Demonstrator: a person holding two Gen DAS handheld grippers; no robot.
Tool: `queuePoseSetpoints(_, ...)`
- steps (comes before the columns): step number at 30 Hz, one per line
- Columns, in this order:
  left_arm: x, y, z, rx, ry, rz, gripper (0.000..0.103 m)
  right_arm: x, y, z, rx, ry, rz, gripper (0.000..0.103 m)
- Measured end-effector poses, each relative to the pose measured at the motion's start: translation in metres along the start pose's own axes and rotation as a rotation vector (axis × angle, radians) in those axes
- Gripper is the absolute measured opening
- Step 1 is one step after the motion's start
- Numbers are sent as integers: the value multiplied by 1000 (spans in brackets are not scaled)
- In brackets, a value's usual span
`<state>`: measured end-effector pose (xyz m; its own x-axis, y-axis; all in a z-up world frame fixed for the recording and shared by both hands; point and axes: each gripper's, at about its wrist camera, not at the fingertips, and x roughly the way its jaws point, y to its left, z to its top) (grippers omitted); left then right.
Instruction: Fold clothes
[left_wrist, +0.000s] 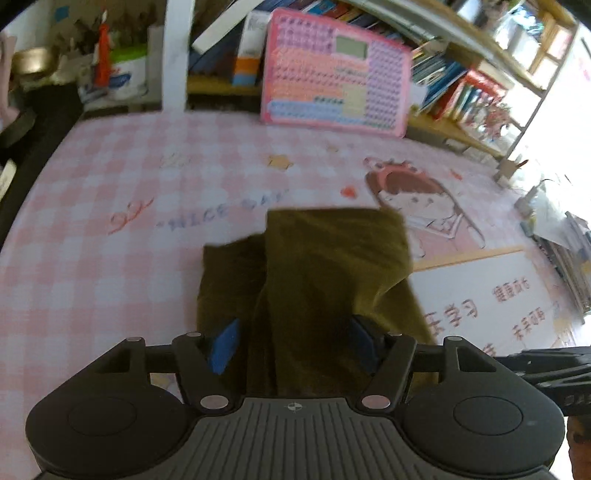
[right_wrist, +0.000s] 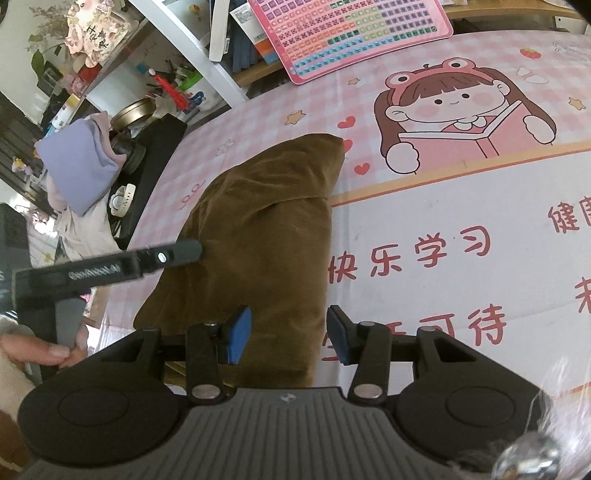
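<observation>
An olive-brown garment (left_wrist: 325, 266) lies folded into a long strip on the pink checked table mat (left_wrist: 110, 192). It also shows in the right wrist view (right_wrist: 266, 229). My left gripper (left_wrist: 295, 343) is open, its blue pads on either side of the near end of the cloth. My right gripper (right_wrist: 290, 334) is open too, straddling the garment's near right edge. The left gripper's side shows in the right wrist view (right_wrist: 155, 258), resting against the garment's left side.
A pink keyboard toy (left_wrist: 332, 70) leans on a bookshelf (left_wrist: 469, 92) at the table's back. A lilac cloth pile (right_wrist: 81, 166) and clutter sit beyond the left edge. The mat (right_wrist: 461, 229) shows a cartoon girl (right_wrist: 461, 107) and red Chinese writing.
</observation>
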<state>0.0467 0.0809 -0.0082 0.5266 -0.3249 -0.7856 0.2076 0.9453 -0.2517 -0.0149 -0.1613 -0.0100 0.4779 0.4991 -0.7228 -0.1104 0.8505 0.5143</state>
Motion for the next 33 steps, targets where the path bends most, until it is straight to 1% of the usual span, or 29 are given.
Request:
queuePoseSetpoints(2,2,10,-3,-57,8,-33,64,0,-1,0,-2,3,1,44)
queuePoseSetpoints(4,3,21,-8,-125,14,-74,57,1,-2,0,-3,7,2,44)
queuePoseSetpoints(6,5,33,-11,-200,18,-101,31,1,-4,0,-2,9,4,44)
queuePoseSetpoints(7,4,36,-12,-228,17,-111,28,1,-4,0,-1,10,5,44)
queuePoseSetpoints(8,1,35,-13,-234,11,-110,25,0,-5,0,-1,9,7,44)
queuePoseSetpoints(10,-6,33,-14,-246,-1,-107,25,0,-6,1,2,8,10,44)
queuePoseSetpoints(14,-18,14,-14,-180,-24,-55,25,1,-8,2,9,8,18,44)
queuePoseSetpoints(17,-14,13,-17,-183,-11,-55,24,3,-7,3,6,15,27,44)
queuePoseSetpoints(18,-13,15,-19,-197,-10,-54,16,3,-6,3,1,17,30,44)
queuePoseSetpoints(19,-13,17,-20,-210,-11,-53,15,3,-5,3,-4,18,33,44)
queuePoseSetpoints(22,-28,7,-18,-187,-65,-65,10,2,-6,4,-6,18,35,44)
queuePoseSetpoints(25,-46,-19,-12,-82,-126,-50,9,2,-9,5,1,16,32,44)
queuePoseSetpoints(27,-55,-42,-9,15,-156,-37,9,2,-10,6,5,14,33,44)
queuePoseSetpoints(30,-57,-76,-10,158,-171,-38,9,2,-10,6,1,17,36,44)
queuePoseSetpoints(32,-53,-89,-10,199,-168,-65,9,3,-11,6,-1,22,38,44)
queuePoseSetpoints(33,-51,-92,-10,200,-169,-74,8,3,-11,5,-1,25,39,44)
